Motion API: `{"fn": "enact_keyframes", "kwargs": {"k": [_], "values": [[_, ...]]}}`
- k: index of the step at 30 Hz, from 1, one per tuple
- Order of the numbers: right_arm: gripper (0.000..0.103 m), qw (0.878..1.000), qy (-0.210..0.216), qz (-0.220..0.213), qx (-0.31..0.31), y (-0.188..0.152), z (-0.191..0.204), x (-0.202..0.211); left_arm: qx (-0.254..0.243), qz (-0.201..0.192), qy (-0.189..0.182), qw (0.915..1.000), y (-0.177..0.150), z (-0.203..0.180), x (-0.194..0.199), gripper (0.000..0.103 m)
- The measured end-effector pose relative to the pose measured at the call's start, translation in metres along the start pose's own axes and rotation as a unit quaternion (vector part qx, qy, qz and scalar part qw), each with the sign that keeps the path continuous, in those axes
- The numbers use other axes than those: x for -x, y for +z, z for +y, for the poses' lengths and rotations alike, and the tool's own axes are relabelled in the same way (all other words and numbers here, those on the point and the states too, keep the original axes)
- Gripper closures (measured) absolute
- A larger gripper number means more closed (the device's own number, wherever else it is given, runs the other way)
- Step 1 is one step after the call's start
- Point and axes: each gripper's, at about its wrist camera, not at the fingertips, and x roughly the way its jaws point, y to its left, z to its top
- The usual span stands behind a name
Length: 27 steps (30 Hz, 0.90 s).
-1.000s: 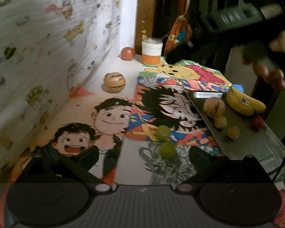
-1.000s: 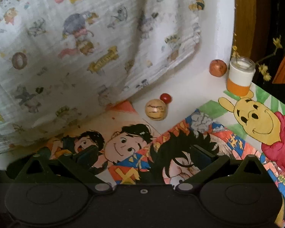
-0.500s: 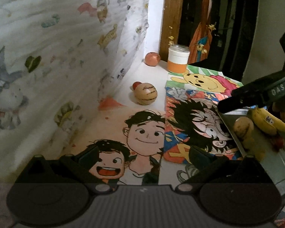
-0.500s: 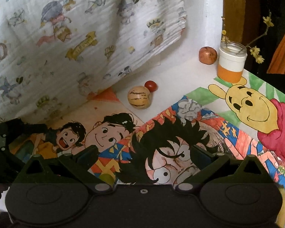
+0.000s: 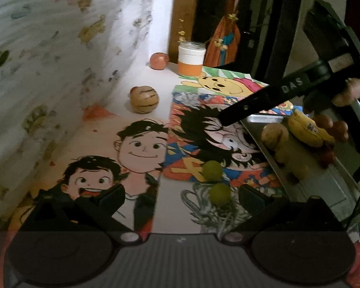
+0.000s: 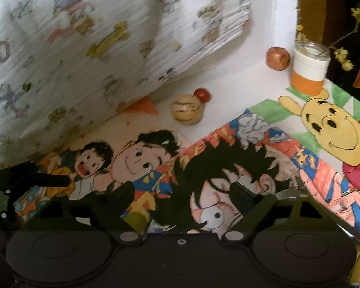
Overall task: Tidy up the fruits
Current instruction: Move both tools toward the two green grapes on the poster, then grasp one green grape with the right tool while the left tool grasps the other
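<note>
In the left wrist view two green round fruits [image 5: 213,170] [image 5: 219,194] lie on the cartoon mats just ahead of my open, empty left gripper [image 5: 180,198]. A metal tray [image 5: 328,182] at the right holds a banana [image 5: 307,129], a brown fruit [image 5: 273,133] and small fruits. A striped tan fruit [image 5: 144,99] and a red apple [image 5: 159,60] sit further back. My right gripper [image 6: 180,195] is open and empty over the mats; it also shows in the left wrist view [image 5: 237,114]. The striped fruit [image 6: 187,111], a small red fruit [image 6: 202,94] and the apple [image 6: 277,58] lie ahead of it.
A white-and-orange jar [image 5: 191,58] with dried flowers stands at the back by a wooden frame. A printed cloth [image 6: 96,48] hangs along the left side. Cartoon drawings [image 5: 136,148] cover the table. The left gripper's body [image 6: 31,180] shows at the right wrist view's left edge.
My left gripper swung left and then back, so the green fruits and tray are in view again. My right gripper has moved lower over the mats, nearer the tray edge.
</note>
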Motion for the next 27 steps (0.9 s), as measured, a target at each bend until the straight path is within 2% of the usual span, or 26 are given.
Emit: {"fn": "enact_keyframes", "kwargs": {"k": [5, 7, 13, 18, 23, 27], "values": [[0.026, 1.000, 0.018, 0.004, -0.002, -0.002, 0.006, -0.001, -0.006, -0.004, 0.004, 1.0000, -0.008, -0.013, -0.003, 0.001], [0.033, 0.999, 0.027, 0.009, -0.016, -0.004, 0.006, -0.002, -0.008, -0.006, 0.007, 0.9999, -0.011, -0.018, -0.003, 0.002], [0.049, 0.994, 0.055, 0.045, -0.087, -0.012, 0.003, -0.017, -0.010, -0.005, 0.013, 0.9998, -0.014, -0.033, -0.009, 0.016], [0.054, 0.987, 0.069, 0.064, -0.134, -0.016, 0.003, -0.023, -0.004, -0.007, 0.014, 0.9999, -0.014, -0.041, -0.014, 0.024], [0.060, 0.980, 0.076, 0.079, -0.169, -0.019, 0.002, -0.031, 0.005, -0.001, 0.013, 0.9999, -0.015, -0.043, -0.020, 0.038], [0.062, 0.974, 0.087, 0.087, -0.190, -0.021, 0.001, -0.037, 0.015, 0.000, 0.016, 0.9998, -0.014, -0.041, -0.024, 0.043]]}}
